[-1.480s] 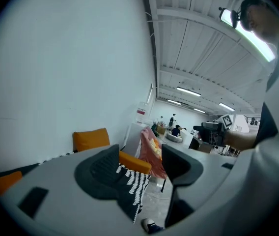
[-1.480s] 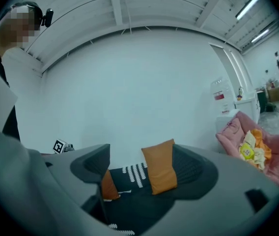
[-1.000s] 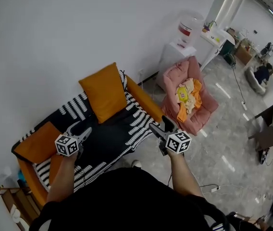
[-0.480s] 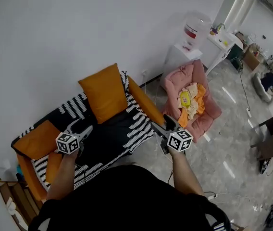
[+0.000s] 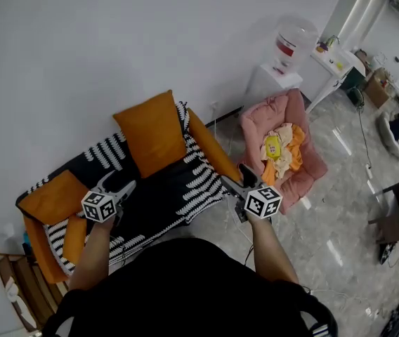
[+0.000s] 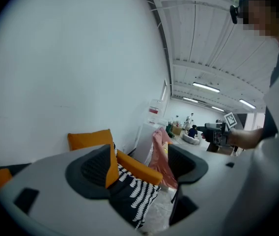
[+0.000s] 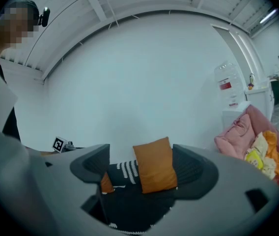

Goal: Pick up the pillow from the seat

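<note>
A large orange pillow (image 5: 154,132) stands upright against the wall on the seat of an orange sofa (image 5: 210,148) draped in a black-and-white throw (image 5: 185,184). My left gripper (image 5: 119,187) hovers over the seat, short of the pillow. Its jaws are opening with nothing between them. In the left gripper view (image 6: 137,163) the pillow (image 6: 90,137) lies beyond the left jaw. My right gripper (image 5: 238,182) hangs open and empty off the sofa's right arm. In the right gripper view (image 7: 140,168) the pillow (image 7: 154,165) shows far off between the jaws.
A second orange cushion (image 5: 52,196) lies at the sofa's left end. A pink chair (image 5: 284,118) holding yellow and orange cloths stands right of the sofa, with a white cabinet (image 5: 270,83) and water dispenser (image 5: 291,37) behind it. The floor is tiled.
The head view has shifted slightly. Both grippers stay almost where they were in front of the sofa; the left jaws look a little wider apart.
</note>
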